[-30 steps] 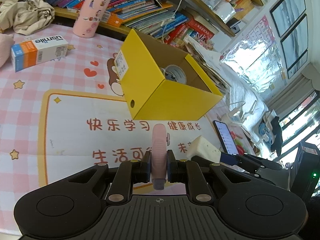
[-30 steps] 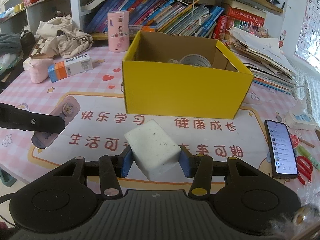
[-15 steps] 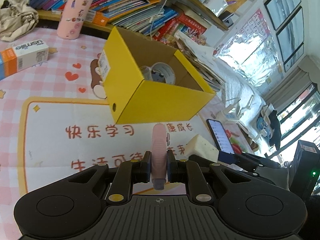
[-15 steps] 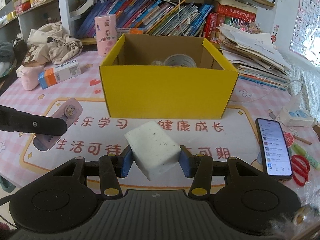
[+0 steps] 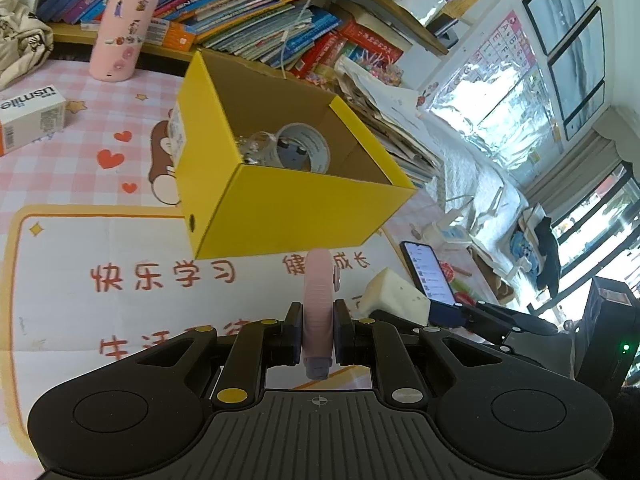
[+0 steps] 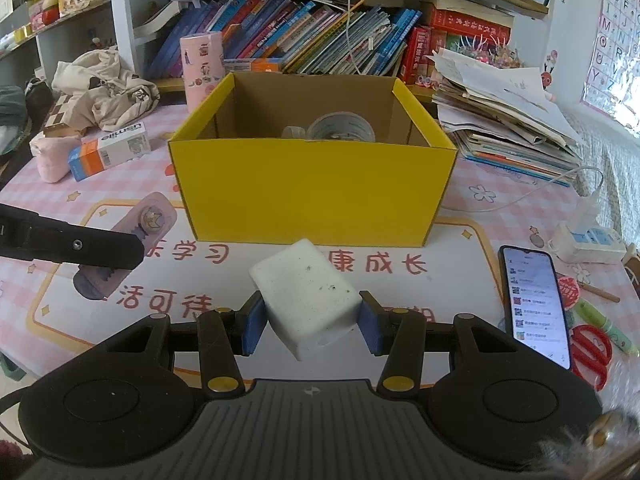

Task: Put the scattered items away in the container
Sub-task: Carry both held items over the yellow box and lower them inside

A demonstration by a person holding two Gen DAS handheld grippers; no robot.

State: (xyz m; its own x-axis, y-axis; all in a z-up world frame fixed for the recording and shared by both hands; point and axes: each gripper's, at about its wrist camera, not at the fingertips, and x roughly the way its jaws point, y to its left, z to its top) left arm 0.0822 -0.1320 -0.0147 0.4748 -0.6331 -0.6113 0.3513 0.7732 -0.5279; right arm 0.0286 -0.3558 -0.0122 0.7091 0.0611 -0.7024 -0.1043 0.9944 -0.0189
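A phone (image 6: 534,302) lies lit on the pink checked tablecloth (image 6: 500,196), red scissors (image 6: 591,354) just beside it. Books (image 6: 304,40) crowd the shelf behind, and a cream garment (image 6: 102,88) lies crumpled at the far left.

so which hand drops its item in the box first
Right, probably. The right hand-held gripper faces the box squarely with the sponge just short of its front wall; the left hand-held gripper comes at a corner.

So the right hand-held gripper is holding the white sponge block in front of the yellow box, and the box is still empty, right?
Not empty. The right wrist view shows a tape roll already inside the yellow box. The right hand-held gripper does hold the white sponge block in front of it.
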